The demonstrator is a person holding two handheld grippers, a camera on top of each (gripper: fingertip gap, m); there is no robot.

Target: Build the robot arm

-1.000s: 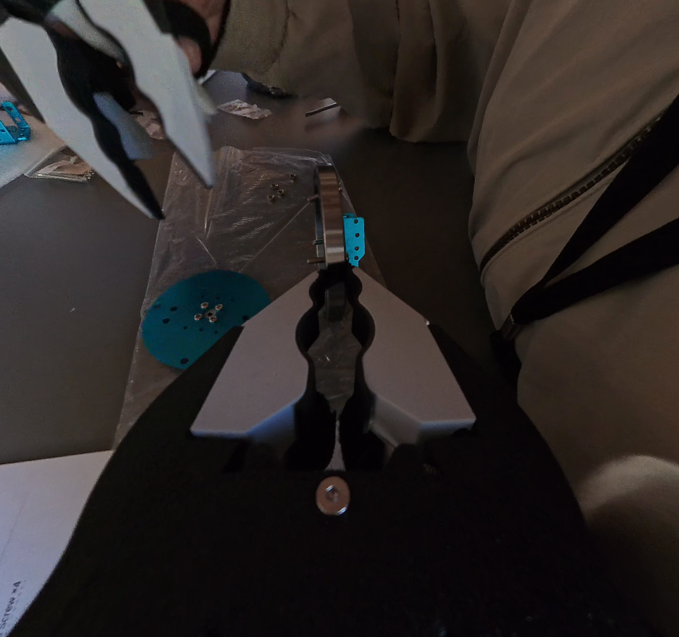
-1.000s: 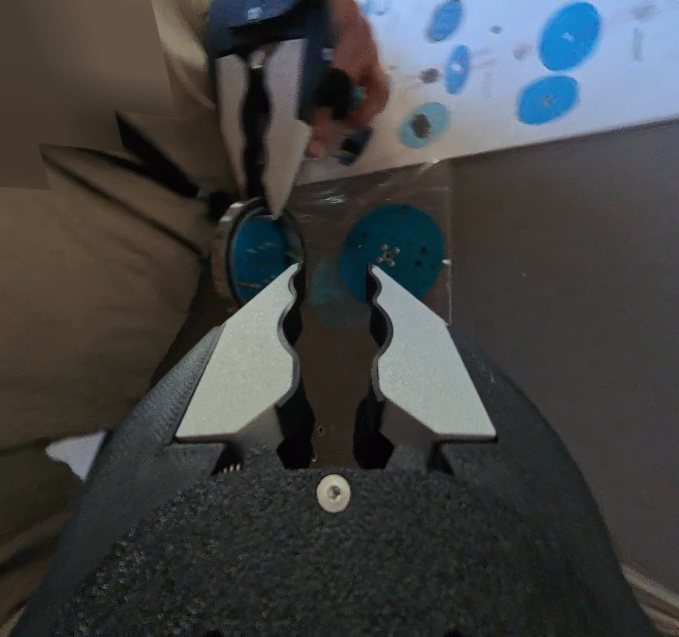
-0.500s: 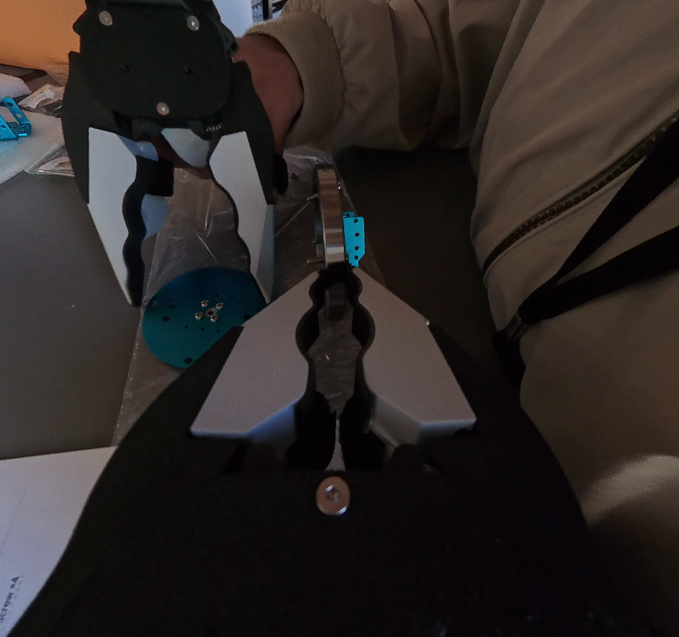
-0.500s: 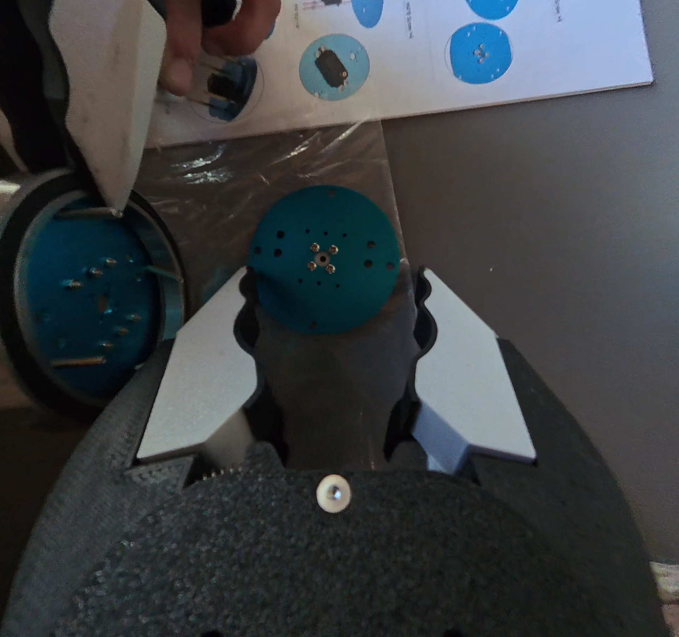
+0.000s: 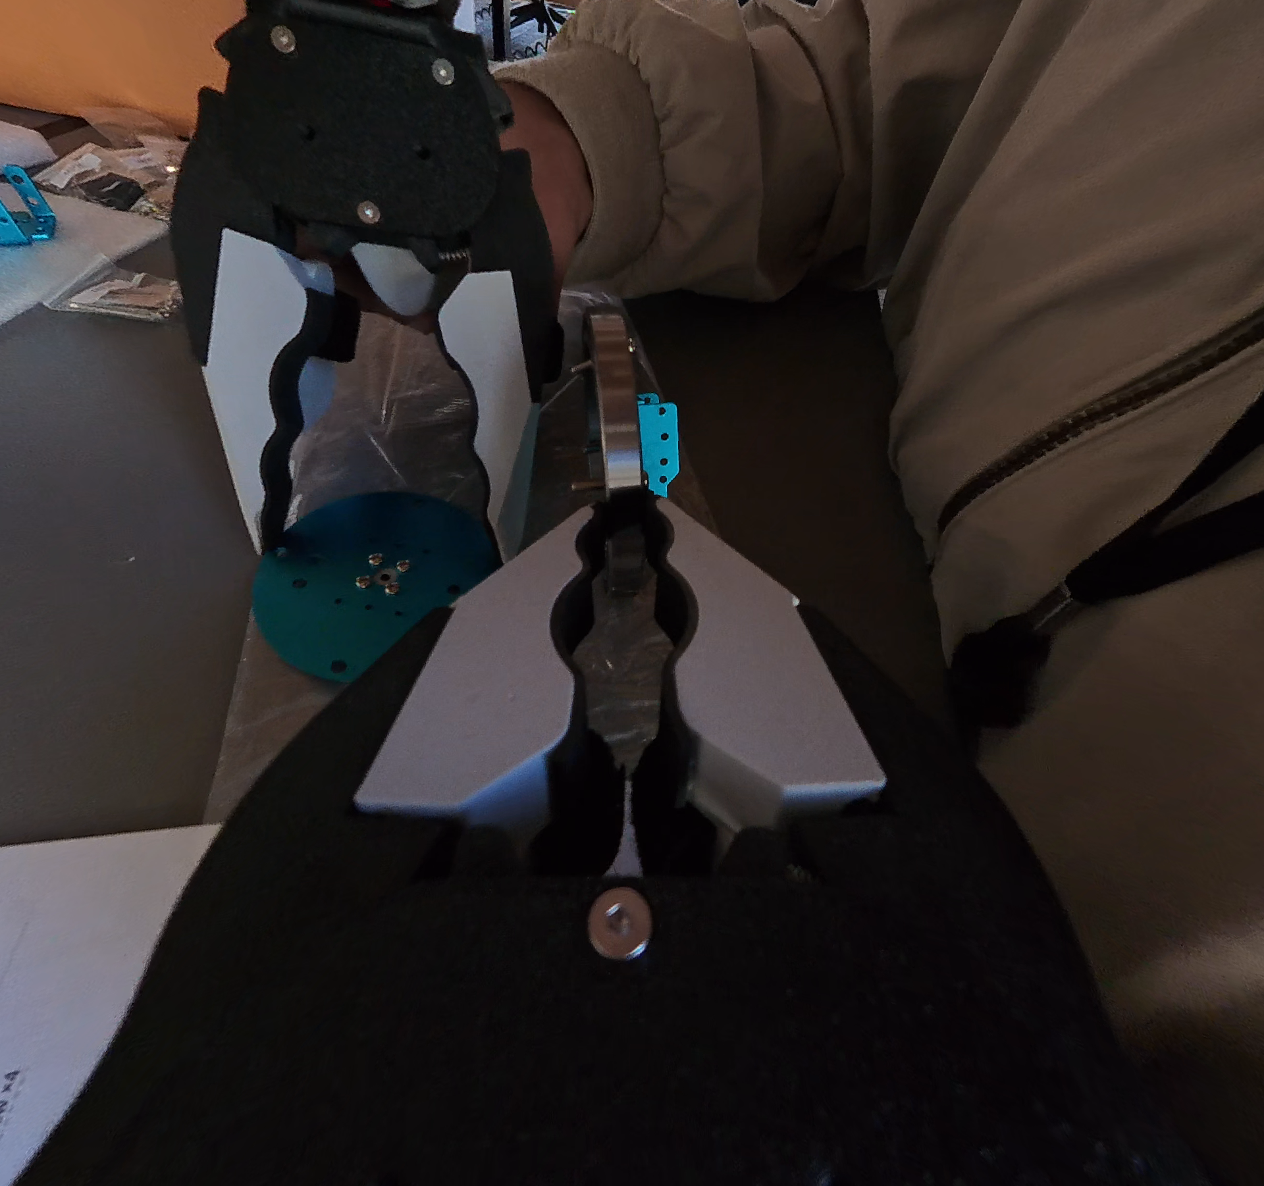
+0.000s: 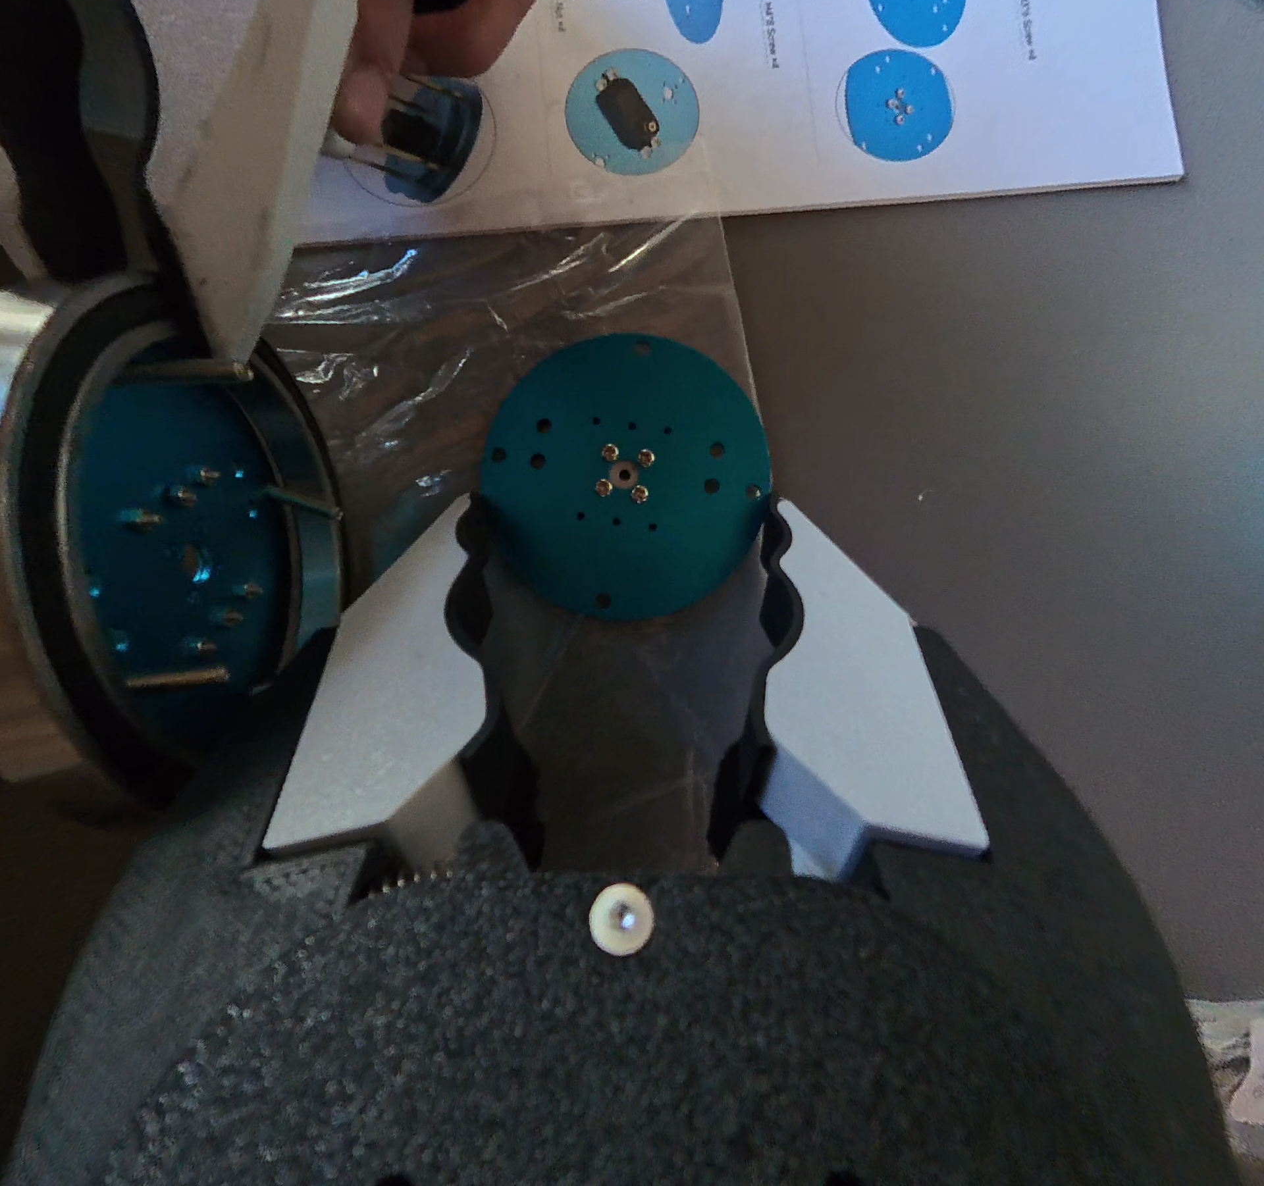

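Note:
My left gripper (image 5: 622, 517) is shut on the rim of a steel bearing ring (image 5: 615, 415) and holds it upright on edge. The ring carries a blue plate with screws; in the right wrist view the ring (image 6: 171, 538) shows face on at the left. A small blue bracket (image 5: 660, 445) sticks out on its right side. My right gripper (image 6: 622, 510) is open, its fingertips on either side of a flat blue round plate (image 6: 626, 476) with small centre screws, lying on a clear plastic bag (image 6: 444, 346). The left wrist view shows that gripper (image 5: 383, 538) standing over the plate (image 5: 369, 589).
A white instruction sheet (image 6: 855, 59) with blue diagrams lies beyond the bag on the grey table (image 6: 992, 469). A person's beige jacket (image 5: 1060, 264) fills the right side. Blue brackets (image 5: 20, 209) and small part bags (image 5: 109, 291) lie at the far left.
My right gripper has swung down over the blue round plate and opened wider, so its fingertips now flank the plate. My left gripper holds the ring still.

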